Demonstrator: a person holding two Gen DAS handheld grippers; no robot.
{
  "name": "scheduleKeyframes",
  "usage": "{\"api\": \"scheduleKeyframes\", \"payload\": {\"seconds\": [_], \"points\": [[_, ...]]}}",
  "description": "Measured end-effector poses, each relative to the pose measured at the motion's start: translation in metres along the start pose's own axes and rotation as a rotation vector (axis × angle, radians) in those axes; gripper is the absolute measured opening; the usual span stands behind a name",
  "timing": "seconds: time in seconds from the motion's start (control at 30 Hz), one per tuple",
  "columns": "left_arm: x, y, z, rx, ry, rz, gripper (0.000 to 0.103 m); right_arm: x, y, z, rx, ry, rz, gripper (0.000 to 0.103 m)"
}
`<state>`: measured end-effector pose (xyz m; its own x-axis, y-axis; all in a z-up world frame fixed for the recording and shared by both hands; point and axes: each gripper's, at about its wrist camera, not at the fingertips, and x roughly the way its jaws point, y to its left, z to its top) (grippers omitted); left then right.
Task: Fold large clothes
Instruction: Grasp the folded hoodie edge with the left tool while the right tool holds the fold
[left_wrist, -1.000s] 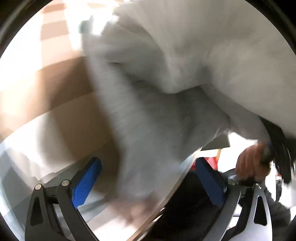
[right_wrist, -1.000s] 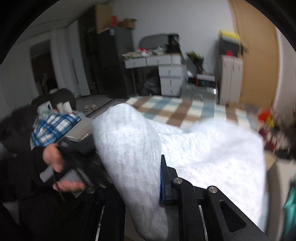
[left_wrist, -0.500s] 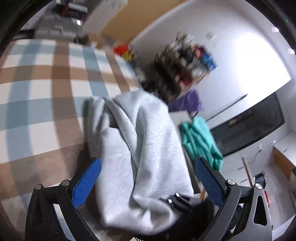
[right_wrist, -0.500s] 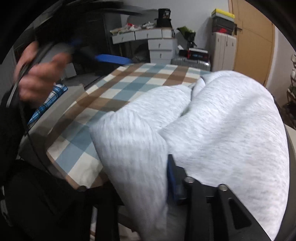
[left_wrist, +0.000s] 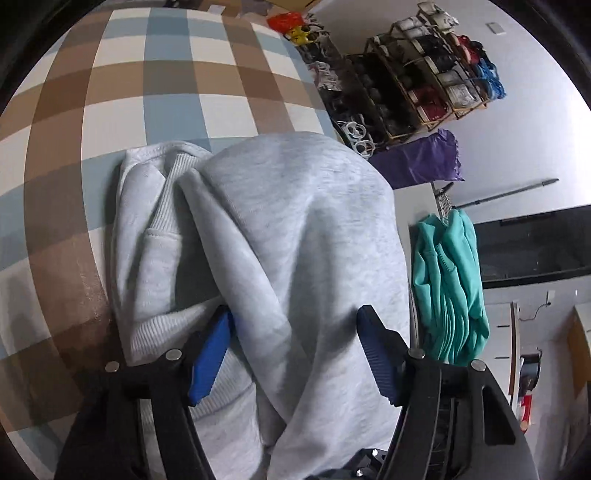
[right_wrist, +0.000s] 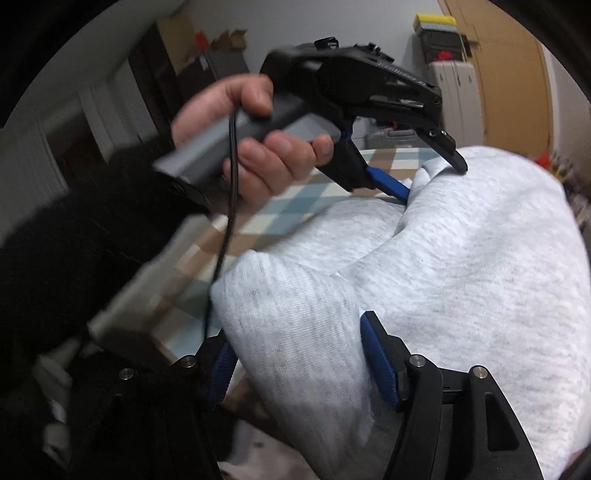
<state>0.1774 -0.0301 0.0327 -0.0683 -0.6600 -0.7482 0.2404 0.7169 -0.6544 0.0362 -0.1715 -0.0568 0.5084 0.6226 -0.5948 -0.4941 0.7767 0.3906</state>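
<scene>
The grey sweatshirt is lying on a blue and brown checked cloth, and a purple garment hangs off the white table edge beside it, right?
Not quite: the garment hanging there is teal, not purple, as the left wrist view shows. The grey sweatshirt does lie on the blue and brown checked cloth.

Pale grey knit sweatshirt (left_wrist: 288, 258), bunched and partly folded, ribbed hem exposed, laid at checked tablecloth's (left_wrist: 147, 85) near edge.

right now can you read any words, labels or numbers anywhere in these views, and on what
None can be read.
Left gripper: pale lettering along its black body, too blurred to read.
Shelf by the wall: packed items, any labels too small to read.
Grey sweatshirt, checked cloth, teal garment: no print visible.
</scene>
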Motion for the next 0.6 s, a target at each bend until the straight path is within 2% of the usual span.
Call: {"api": "scheduleKeyframes", "payload": {"seconds": [0.1,0.17,0.27,0.3,0.43,0.5,0.57,0.6], "points": [[0.003,0.009,0.009,-0.027,0.002,-0.033,0.063,-0.005,-0.013,0.002,0.059,-0.019,0.062,0.064],[0.002,0.016,0.013,-0.049,-0.014,-0.062,0.063,-0.006,-0.016,0.003,0.063,-0.020,0.071,0.063],[-0.002,0.034,0.011,-0.147,-0.058,-0.180,0.063,-0.006,-0.017,0.004,0.065,-0.023,0.082,0.063],[0.000,0.035,0.012,-0.158,-0.077,-0.191,0.063,-0.006,-0.020,0.006,0.071,-0.024,0.085,0.063],[0.004,0.041,0.009,-0.177,-0.082,-0.103,0.062,-0.006,-0.024,0.007,0.088,-0.031,0.099,0.064],[0.007,0.037,0.008,-0.167,-0.074,-0.089,0.025,-0.004,-0.028,0.011,0.090,-0.031,0.097,0.064],[0.008,0.028,0.007,-0.153,-0.070,-0.083,0.019,-0.004,-0.027,0.010,0.089,-0.029,0.094,0.065],[0.008,0.019,0.007,-0.126,-0.073,-0.050,0.019,-0.003,-0.027,0.011,0.087,-0.029,0.089,0.065]]}}
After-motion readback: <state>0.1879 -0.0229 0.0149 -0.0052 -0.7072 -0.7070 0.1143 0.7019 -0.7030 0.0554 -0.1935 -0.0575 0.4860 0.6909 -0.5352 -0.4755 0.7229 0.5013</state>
